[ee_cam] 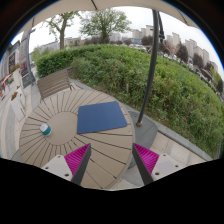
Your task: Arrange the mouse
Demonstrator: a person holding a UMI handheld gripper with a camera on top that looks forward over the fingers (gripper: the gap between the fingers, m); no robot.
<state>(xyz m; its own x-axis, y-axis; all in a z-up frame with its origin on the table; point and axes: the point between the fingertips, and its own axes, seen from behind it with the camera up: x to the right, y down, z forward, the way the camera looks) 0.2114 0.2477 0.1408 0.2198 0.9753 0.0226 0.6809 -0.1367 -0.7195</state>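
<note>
Gripper view showed the tool (110, 160) held above a round wooden surface (60, 135) made of slats. Its two fingers (78, 160) stood wide apart, so the tool was open, and nothing was between them; the pink pads faced each other over the bare slats. Beyond the fingers a blue mouse pad (101, 118) lay flat on the surface. To the left of it, well apart, stood a small green and white thing (46, 130), too small to say what it was. I could not see a mouse anywhere on the surface. A dark pole (151, 60) rose beside the surface on the right. Behind were a green hedge (130, 70), trees (100, 22) and buildings (180, 45) far away.
</note>
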